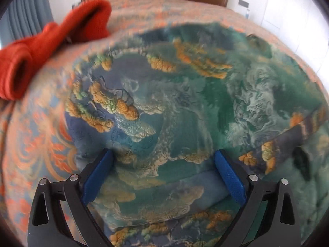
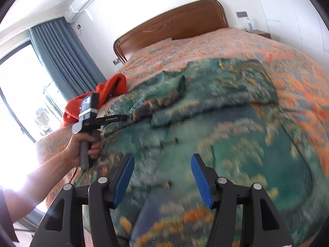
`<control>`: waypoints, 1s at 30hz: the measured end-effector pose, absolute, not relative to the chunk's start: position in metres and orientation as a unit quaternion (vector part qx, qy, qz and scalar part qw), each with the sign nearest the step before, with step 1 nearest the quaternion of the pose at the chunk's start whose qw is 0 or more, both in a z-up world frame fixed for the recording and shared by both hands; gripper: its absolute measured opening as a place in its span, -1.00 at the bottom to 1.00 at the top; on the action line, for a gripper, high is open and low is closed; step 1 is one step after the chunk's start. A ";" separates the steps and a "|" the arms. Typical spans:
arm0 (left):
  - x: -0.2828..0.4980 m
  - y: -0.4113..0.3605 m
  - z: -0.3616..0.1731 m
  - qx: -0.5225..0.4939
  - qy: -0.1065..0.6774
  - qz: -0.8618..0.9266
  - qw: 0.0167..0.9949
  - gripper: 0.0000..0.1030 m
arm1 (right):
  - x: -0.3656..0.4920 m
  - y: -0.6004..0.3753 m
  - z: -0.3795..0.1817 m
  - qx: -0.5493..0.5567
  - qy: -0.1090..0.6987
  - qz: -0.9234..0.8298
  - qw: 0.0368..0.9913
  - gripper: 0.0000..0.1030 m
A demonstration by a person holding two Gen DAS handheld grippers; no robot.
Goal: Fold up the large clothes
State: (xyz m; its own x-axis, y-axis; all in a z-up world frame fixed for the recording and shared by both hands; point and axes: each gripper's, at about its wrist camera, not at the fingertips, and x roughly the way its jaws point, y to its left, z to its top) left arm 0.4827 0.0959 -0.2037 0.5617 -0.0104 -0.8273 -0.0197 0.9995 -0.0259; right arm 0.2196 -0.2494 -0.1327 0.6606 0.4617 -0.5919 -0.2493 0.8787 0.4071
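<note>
Under both open hand-held grippers, L (image 1: 163,154) & R (image 2: 162,159): green patterned garment (image 1: 185,103).

Left gripper (image 1: 163,161), black frame with blue ribbed pads: jaws spread wide, nothing between the pads, pointing down and forward over the fabric, hovering close above it. Right gripper (image 2: 162,170), same black frame with blue pads: jaws also wide apart, nothing held, angled forward and down. Right wrist view shows the left gripper from outside, gripped by a bare left hand (image 2: 85,146) wrapped around its grey handle, fingers curled, bare forearm extending from lower left. Its black fingers point right, roughly level, tips at the cloth edge; contact unclear due to blur.
</note>
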 end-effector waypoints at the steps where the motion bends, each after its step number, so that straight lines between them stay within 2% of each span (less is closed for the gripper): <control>1: 0.482 0.096 -0.206 -0.018 0.466 0.003 0.885 0.95 | 0.214 -0.253 -0.136 0.147 0.368 0.195 0.897 0.14; 5: 0.482 0.094 -0.204 -0.010 0.470 0.003 0.883 0.96 | 0.204 -0.270 -0.152 0.147 0.390 0.179 0.891 0.14; 8: 0.483 0.094 -0.182 -0.011 0.468 0.003 0.884 0.95 | 0.204 -0.279 -0.156 0.159 0.393 0.170 0.889 0.14; 11: 0.499 0.102 -0.148 -0.050 0.440 -0.008 0.897 0.95 | 0.200 -0.286 -0.149 0.171 0.380 0.164 0.894 0.14; 15: 0.535 0.121 -0.128 -0.095 0.427 0.012 0.899 0.95 | 0.196 -0.288 -0.136 0.171 0.359 0.161 0.904 0.14; 20: 0.579 0.139 -0.159 -0.117 0.456 0.076 0.879 0.95 | 0.195 -0.282 -0.132 0.162 0.356 0.170 0.904 0.14; 24: 0.592 0.134 -0.195 -0.095 0.483 0.103 0.864 0.99 | 0.197 -0.283 -0.147 0.167 0.378 0.164 0.896 0.14; 30: 0.581 0.128 -0.183 -0.091 0.477 0.101 0.868 0.97 | 0.194 -0.289 -0.162 0.176 0.399 0.156 0.886 0.14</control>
State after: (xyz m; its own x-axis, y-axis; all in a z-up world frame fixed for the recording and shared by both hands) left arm 0.5807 0.1284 -0.1826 0.5248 0.0885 -0.8466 -0.2615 0.9633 -0.0614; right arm 0.1943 -0.2886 -0.1621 0.6324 0.4170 -0.6528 -0.1366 0.8896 0.4359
